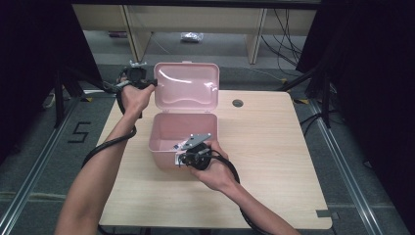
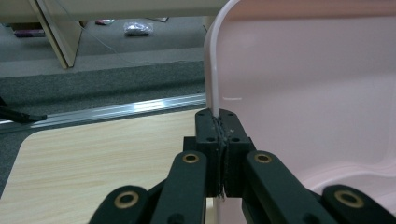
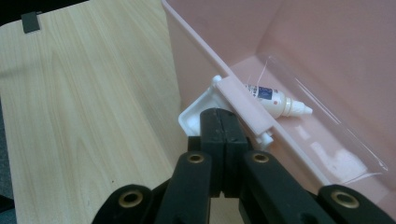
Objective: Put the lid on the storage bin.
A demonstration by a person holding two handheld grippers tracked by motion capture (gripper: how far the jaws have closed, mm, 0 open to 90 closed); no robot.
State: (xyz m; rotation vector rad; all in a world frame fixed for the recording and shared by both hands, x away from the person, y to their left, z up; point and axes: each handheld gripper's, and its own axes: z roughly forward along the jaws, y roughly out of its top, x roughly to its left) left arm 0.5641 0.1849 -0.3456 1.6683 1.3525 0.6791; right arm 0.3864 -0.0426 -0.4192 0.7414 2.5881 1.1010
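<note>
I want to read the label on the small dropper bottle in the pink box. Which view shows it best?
The right gripper view: the dropper bottle lies on the floor of the pink box, label and nozzle visible. The high view gives a tiny speck; the left gripper view faces the lid.

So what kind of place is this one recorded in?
Probably a lab or recording workspace, not a home: a bare wooden table ringed by black curtains, metal floor rails, loose cables, and a "5" marked on the floor.

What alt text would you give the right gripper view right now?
The right hand-held gripper, jaws shut, pinches the white latch on the front rim of an open pink box. Inside lies a small white dropper bottle; a light wooden table lies to the left.
</note>
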